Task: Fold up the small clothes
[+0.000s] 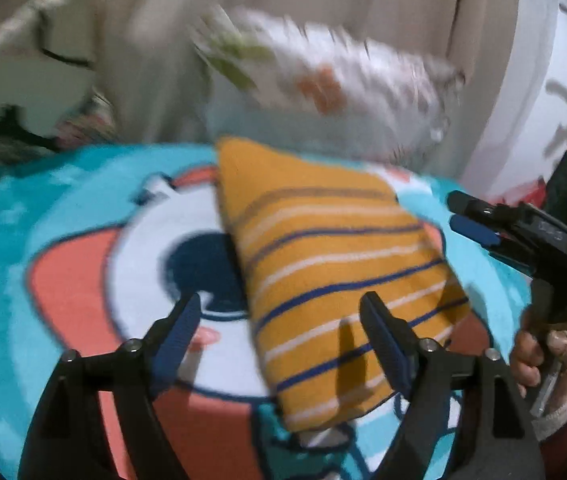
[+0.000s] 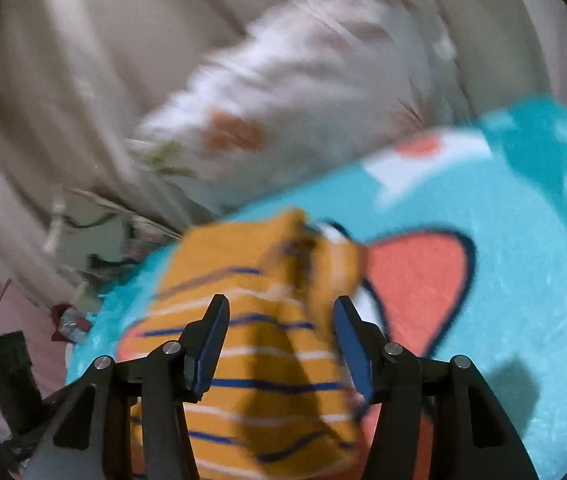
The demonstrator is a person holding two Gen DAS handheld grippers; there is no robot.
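Observation:
A small orange garment with blue and white stripes (image 1: 335, 268) lies folded on a teal cartoon blanket (image 1: 43, 216). My left gripper (image 1: 283, 312) is open and empty, just above the garment's near left edge. My right gripper (image 2: 281, 316) is open and empty, hovering over the same garment (image 2: 251, 360). It also shows in the left wrist view (image 1: 471, 216), to the right of the garment, held by a hand. Both views are motion-blurred.
A white cloth with orange and green print (image 1: 323, 80) lies behind the blanket against beige bedding (image 1: 155, 60). In the right wrist view the white cloth (image 2: 283, 92) sits beyond the blanket (image 2: 523, 208), with clutter at the lower left (image 2: 7, 320).

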